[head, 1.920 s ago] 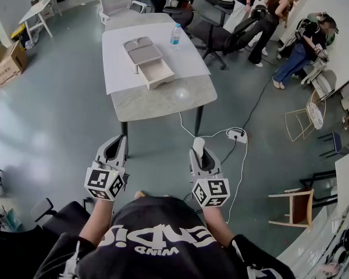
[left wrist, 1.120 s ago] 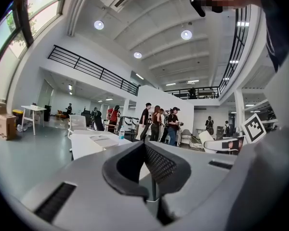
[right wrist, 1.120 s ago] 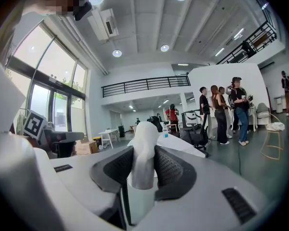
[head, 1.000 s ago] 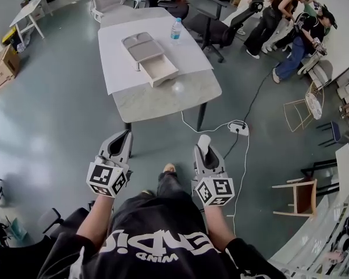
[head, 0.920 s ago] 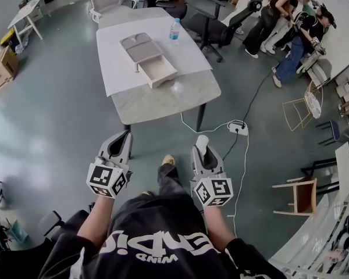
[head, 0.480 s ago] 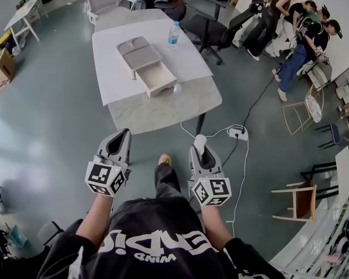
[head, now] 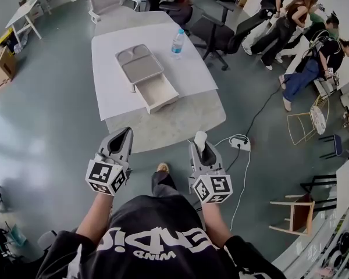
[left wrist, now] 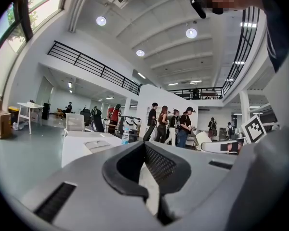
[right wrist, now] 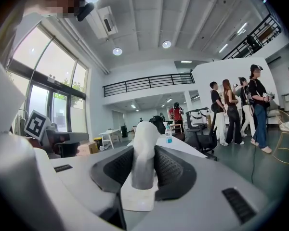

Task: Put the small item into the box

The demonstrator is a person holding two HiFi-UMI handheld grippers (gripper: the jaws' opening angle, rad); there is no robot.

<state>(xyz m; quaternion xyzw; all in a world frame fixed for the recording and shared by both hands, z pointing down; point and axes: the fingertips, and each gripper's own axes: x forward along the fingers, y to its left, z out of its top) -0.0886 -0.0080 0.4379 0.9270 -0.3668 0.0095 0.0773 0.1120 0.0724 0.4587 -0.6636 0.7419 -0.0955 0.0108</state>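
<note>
A small white item [head: 200, 137] stands upright between the pads of my right gripper [head: 201, 144], which is shut on it; in the right gripper view the white item [right wrist: 143, 150] fills the gap between the dark pads. My left gripper [head: 123, 137] is shut with nothing in it, its tips meeting in the left gripper view [left wrist: 144, 147]. Both hang over the floor, short of the table [head: 183, 118]. On the table's white sheet [head: 113, 89] lies the grey box [head: 141, 67] with its drawer [head: 160, 92] pulled out towards me.
A water bottle [head: 177, 40] stands at the table's far right. Office chairs [head: 218, 34] crowd the far side. A power strip [head: 242, 144] and its cable lie on the floor at the right. Several people stand at the far right. A wooden chair [head: 291, 214] is near right.
The table has drawn closer to me and now lies just beyond the gripper tips. Both grippers keep the same pose, the right one still holding the white item.
</note>
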